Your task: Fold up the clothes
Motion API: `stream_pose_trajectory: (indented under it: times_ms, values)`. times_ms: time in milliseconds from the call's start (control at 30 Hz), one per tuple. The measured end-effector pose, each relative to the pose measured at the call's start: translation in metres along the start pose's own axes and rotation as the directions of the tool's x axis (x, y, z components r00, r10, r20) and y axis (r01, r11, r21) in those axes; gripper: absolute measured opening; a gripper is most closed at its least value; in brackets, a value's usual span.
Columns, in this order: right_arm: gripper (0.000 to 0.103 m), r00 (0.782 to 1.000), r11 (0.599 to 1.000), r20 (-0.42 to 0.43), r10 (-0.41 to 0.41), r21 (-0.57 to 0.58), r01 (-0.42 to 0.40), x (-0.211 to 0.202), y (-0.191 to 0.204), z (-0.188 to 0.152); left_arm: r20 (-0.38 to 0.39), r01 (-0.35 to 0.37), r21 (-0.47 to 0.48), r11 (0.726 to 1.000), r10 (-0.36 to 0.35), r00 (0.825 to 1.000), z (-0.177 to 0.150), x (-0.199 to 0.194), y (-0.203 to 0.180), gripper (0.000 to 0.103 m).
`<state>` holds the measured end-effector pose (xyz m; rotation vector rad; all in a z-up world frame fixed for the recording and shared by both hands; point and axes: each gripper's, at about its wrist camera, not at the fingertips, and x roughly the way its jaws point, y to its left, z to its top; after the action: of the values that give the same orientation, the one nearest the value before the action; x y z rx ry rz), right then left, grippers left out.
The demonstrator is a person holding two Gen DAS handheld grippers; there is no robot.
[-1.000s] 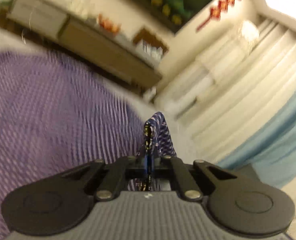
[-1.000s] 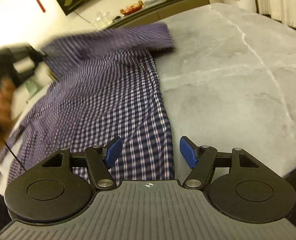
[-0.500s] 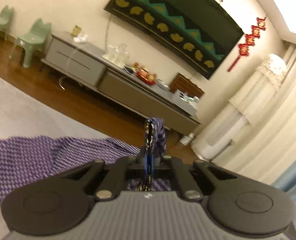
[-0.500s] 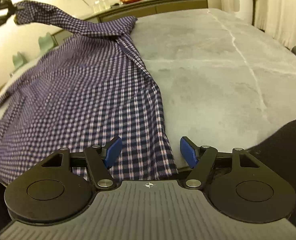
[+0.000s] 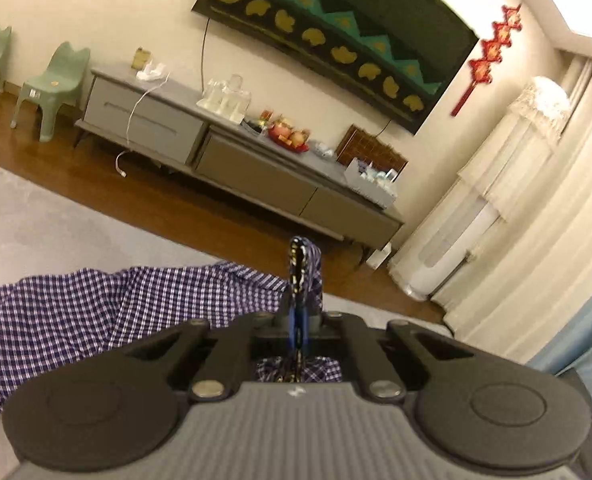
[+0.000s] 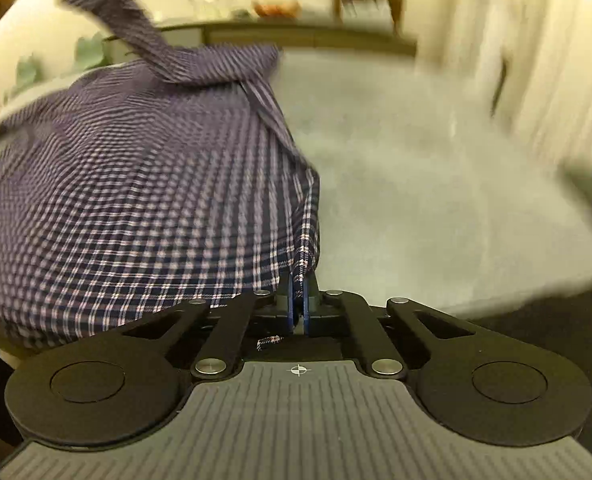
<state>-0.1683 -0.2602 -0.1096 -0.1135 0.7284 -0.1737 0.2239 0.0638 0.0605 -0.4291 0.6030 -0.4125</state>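
Shirt (image 6: 143,184) navy-white check; table (image 6: 436,208) grey

Home living rm: TV (image 5: 336,36) on wall, sideboard (image 5: 231,160), curtains (image 5: 536,240)

Soft checked woven cloth shirt (image 6: 143,184) on a matt, mottled grey stone-look table (image 6: 436,208); glossy wood floor (image 5: 95,176).

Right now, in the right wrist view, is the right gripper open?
No, the right gripper is shut on the hem of the checked shirt, its blue pads pressed together.
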Motion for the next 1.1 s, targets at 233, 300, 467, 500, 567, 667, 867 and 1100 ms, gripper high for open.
stream_pose_trajectory:
  times_ms: [233, 300, 467, 500, 567, 667, 867, 1100]
  values:
    - [0.001, 0.994, 0.933, -0.057, 0.094, -0.343, -0.108, -0.014, 0.063, -0.006, 0.024, -0.118, -0.007, 0.993, 0.118, 0.993, 0.023, -0.004, 0.017, 0.004]
    - [0.001, 0.986, 0.925, -0.071, 0.149, -0.344, -0.165, -0.011, 0.067, -0.006, 0.029, -0.162, 0.016, 0.987, 0.162, 0.986, 0.030, 0.002, 0.016, 0.004]
    - [0.001, 0.976, 0.870, -0.090, 0.197, -0.443, -0.216, -0.010, 0.079, -0.005, 0.070, -0.236, 0.027, 0.971, 0.234, 0.970, 0.057, 0.007, 0.011, 0.004]
    - [0.001, 0.975, 0.857, -0.095, 0.202, -0.464, -0.223, -0.011, 0.080, -0.005, 0.085, -0.253, 0.024, 0.967, 0.250, 0.965, 0.061, 0.006, 0.011, 0.004]
    - [0.001, 0.969, 0.838, -0.109, 0.220, -0.488, -0.245, -0.007, 0.082, -0.005, 0.107, -0.298, 0.019, 0.954, 0.295, 0.950, 0.066, 0.008, 0.012, 0.004]
    - [0.008, 0.949, 0.827, -0.145, 0.281, -0.465, -0.316, 0.000, 0.078, -0.001, 0.093, -0.379, 0.030, 0.925, 0.375, 0.923, 0.067, 0.020, 0.015, 0.004]
    - [0.032, 0.760, 0.759, 0.001, 0.650, 0.032, -0.650, -0.011, -0.012, 0.059, 0.088, -0.361, 0.061, 0.931, 0.355, 0.931, 0.068, 0.037, 0.014, 0.004]
    - [0.028, 0.912, 0.911, 0.017, 0.410, -0.067, -0.408, 0.084, -0.050, 0.148, 0.107, -0.303, 0.071, 0.950, 0.294, 0.950, 0.071, 0.037, -0.006, 0.004]
